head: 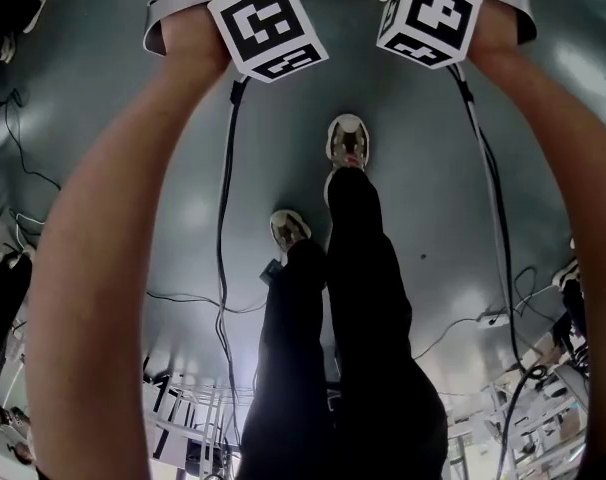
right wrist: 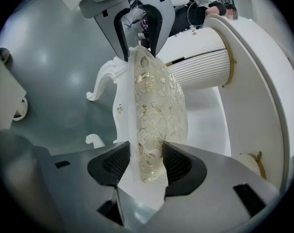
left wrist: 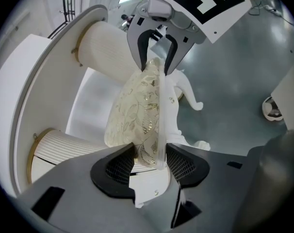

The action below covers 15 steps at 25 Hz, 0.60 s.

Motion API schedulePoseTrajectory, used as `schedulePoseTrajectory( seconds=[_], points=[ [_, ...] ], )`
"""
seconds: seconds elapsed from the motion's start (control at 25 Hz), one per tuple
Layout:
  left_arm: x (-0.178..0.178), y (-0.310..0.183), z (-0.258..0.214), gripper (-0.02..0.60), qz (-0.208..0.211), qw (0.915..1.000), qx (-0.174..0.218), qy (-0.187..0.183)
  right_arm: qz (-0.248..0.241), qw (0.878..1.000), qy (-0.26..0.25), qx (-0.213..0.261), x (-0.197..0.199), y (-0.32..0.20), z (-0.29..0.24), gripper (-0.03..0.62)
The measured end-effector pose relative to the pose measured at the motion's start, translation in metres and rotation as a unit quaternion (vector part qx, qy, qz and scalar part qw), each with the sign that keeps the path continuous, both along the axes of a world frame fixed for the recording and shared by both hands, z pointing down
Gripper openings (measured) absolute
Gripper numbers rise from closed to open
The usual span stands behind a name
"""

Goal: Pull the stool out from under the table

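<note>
The stool has a cream cushion (left wrist: 137, 115) with gold leaves on a white frame with curled legs (left wrist: 190, 93). It hangs sideways between both grippers, over the grey floor and beside the white table's fluted column (left wrist: 108, 47). My left gripper (left wrist: 151, 160) is shut on one rim of the seat. My right gripper (left wrist: 156, 64) clamps the opposite rim. In the right gripper view the cushion (right wrist: 159, 106) sits between the right gripper's (right wrist: 146, 164) pads, with the left gripper (right wrist: 137, 38) at the far rim. The head view shows only both marker cubes (head: 268, 28) (head: 430, 18) and my forearms; jaws and stool are cut off.
The round white table top (right wrist: 263, 81) and its fluted columns (right wrist: 200, 64) stand close beside the stool. My legs and shoes (head: 348, 138) are on the grey floor below. Cables (head: 223, 268) trail across the floor, and equipment clutters the head view's lower edge.
</note>
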<state>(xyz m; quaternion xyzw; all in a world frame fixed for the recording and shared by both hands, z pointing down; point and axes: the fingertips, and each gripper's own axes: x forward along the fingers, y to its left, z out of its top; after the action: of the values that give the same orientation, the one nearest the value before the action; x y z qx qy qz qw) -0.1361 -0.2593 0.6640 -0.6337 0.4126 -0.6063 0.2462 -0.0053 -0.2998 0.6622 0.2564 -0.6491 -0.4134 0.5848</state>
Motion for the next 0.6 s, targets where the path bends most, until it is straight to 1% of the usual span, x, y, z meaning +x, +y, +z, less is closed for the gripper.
schedulePoseTrajectory(
  seconds=[0.16,0.32,0.44,0.6],
  points=[
    [0.0053,0.0095,-0.0020,0.210,-0.001,1.0000,-0.006,0.004,0.001,1.000,0.021,-0.007,0.0021,0.0018,-0.0023,0.212],
    [0.0021,0.0097,-0.0003,0.209,-0.004,0.9999,-0.014,-0.001,0.000,1.000,0.024,-0.019,0.0020,0.0019,-0.0002,0.209],
    [0.0037,0.0086,-0.0023,0.209,0.001,0.9999,-0.011,-0.003,0.000,1.000,0.026,-0.018,0.0046,0.0012,-0.0009,0.209],
    [0.0036,0.0114,-0.0028,0.207,0.000,0.9997,-0.023,-0.007,-0.006,0.999,0.035,-0.019,0.0003,0.0041,-0.0041,0.209]
  ],
)
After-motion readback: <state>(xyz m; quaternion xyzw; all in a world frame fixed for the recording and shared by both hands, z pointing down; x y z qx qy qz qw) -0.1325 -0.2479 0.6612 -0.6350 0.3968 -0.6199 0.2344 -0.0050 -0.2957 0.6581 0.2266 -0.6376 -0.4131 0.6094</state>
